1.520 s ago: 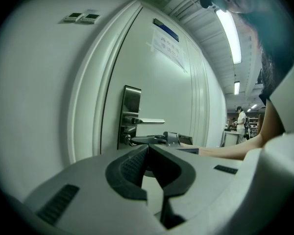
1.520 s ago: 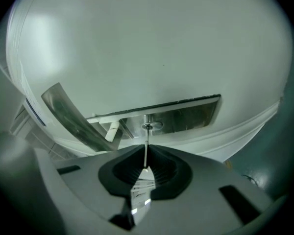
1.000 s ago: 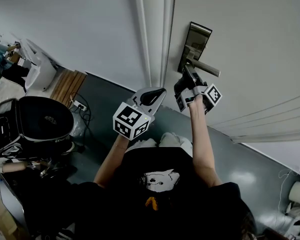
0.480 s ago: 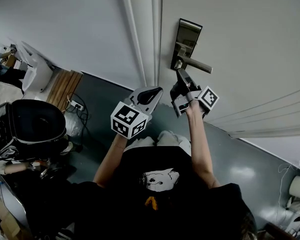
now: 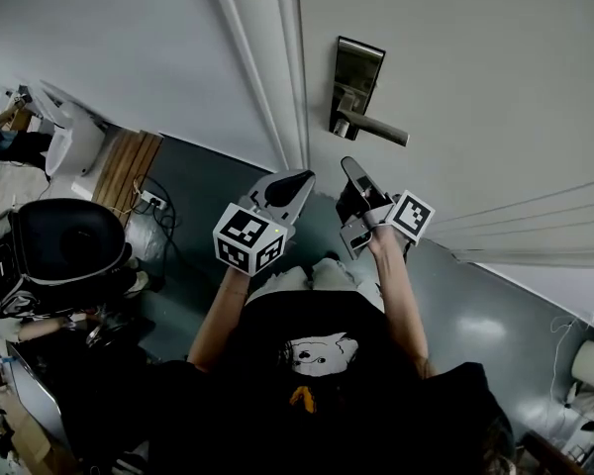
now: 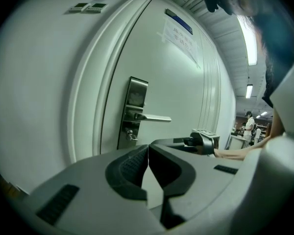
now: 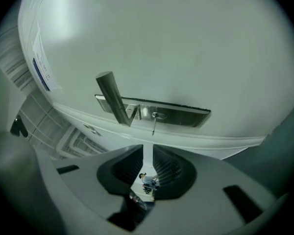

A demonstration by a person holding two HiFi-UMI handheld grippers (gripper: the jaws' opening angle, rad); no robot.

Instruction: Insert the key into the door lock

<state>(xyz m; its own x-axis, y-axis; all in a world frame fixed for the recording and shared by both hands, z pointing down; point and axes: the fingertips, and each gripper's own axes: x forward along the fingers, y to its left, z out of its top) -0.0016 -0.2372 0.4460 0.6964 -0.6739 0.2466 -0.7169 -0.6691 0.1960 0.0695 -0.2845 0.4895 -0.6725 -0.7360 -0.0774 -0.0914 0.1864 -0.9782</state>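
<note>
Door lock (image 7: 182,114) holds key (image 7: 154,124), beyond right claw (image 7: 148,150).

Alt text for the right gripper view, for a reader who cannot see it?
A key sticks out of the lock in a metal door plate, beside the lever handle. The right gripper points at it, jaws slightly apart and empty.
</note>
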